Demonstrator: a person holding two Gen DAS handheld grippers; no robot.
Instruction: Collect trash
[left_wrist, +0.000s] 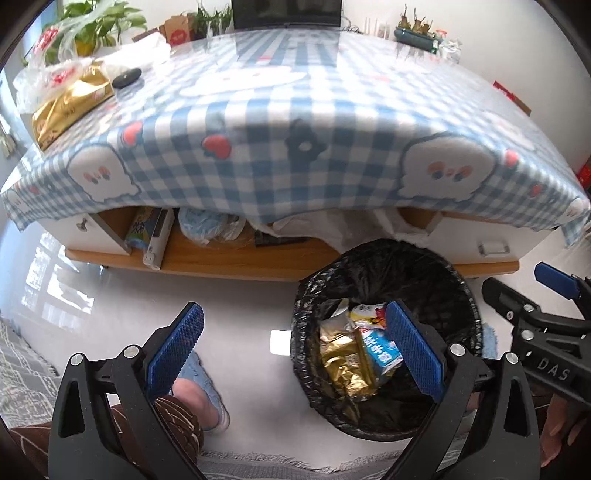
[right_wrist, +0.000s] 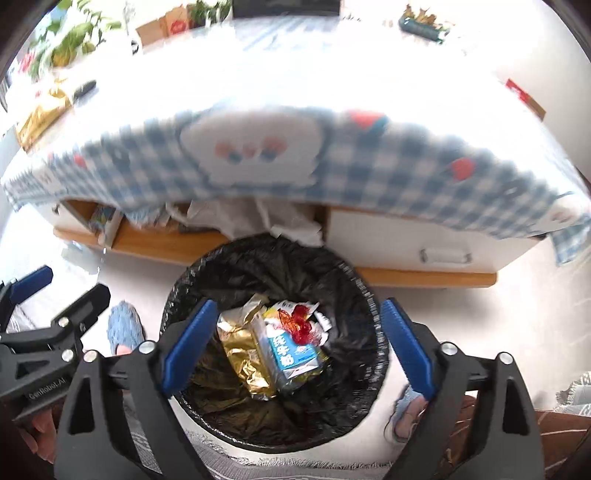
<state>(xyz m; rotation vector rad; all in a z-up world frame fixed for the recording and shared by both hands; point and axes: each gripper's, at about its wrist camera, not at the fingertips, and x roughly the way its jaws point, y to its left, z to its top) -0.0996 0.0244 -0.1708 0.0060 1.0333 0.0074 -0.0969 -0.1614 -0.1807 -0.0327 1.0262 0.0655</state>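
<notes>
A round bin with a black liner (right_wrist: 273, 247) stands on the floor in front of the low table. Inside lie a crumpled gold foil wrapper (right_wrist: 240, 350), a blue and white carton (right_wrist: 291, 354) and a red wrapper (right_wrist: 301, 321) on top. My right gripper (right_wrist: 298, 306) hangs open straight above the bin, nothing between its fingers. My left gripper (left_wrist: 293, 310) is also open and empty, over the floor at the bin's (left_wrist: 424, 273) left rim. Each gripper shows at the edge of the other's view.
The low table wears a blue checked cloth (left_wrist: 258, 147); a gold pack (left_wrist: 70, 107), plastic bags and a black object (left_wrist: 127, 77) sit at its far left. The shelf under it is cluttered. A person's feet in blue slippers (left_wrist: 207, 387) flank the bin, with a grey rug nearby.
</notes>
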